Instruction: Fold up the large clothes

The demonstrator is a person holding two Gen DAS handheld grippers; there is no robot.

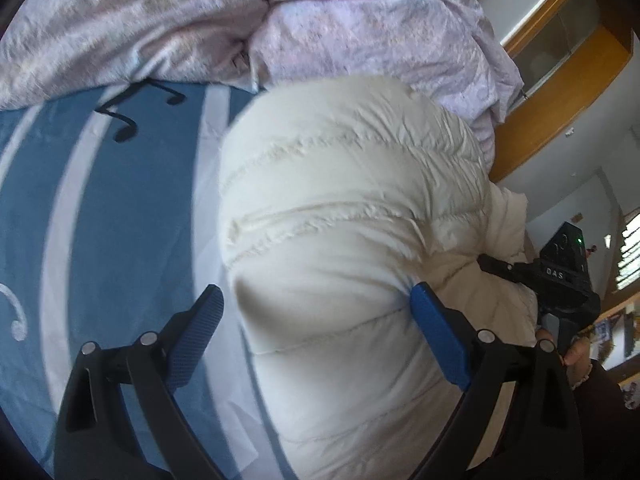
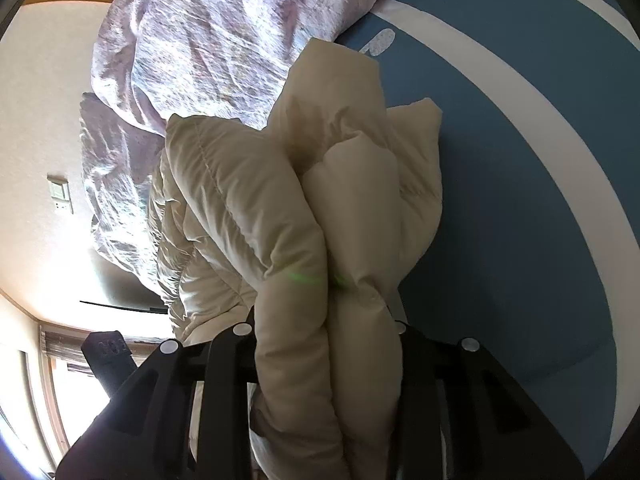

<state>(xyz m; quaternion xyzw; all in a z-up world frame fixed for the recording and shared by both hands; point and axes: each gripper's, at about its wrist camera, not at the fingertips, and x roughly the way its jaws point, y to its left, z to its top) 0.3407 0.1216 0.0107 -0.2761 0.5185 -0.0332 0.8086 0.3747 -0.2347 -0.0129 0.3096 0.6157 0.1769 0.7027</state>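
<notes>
A puffy cream-white down jacket (image 1: 340,200) lies bunched on a blue bed sheet (image 1: 120,220) with white curved bands. My left gripper (image 1: 316,292) is open above its near end. The jacket bulges up between the blue pads (image 1: 438,336), and the left pad stands clear of the fabric. In the right wrist view, thick folds of the jacket (image 2: 240,200) are squeezed between the black fingers of my right gripper (image 2: 326,320), which is shut on them. The fabric hides its pads. The right gripper's black body (image 1: 560,276) also shows at the jacket's right edge, held by a hand (image 1: 576,354).
A crumpled lilac quilt (image 1: 320,20) is heaped behind the jacket and hangs over the bed's side (image 2: 168,80). Wooden cabinets (image 1: 568,80) and a window (image 1: 630,256) stand to the right. Bare blue sheet (image 2: 520,200) spreads beside the jacket.
</notes>
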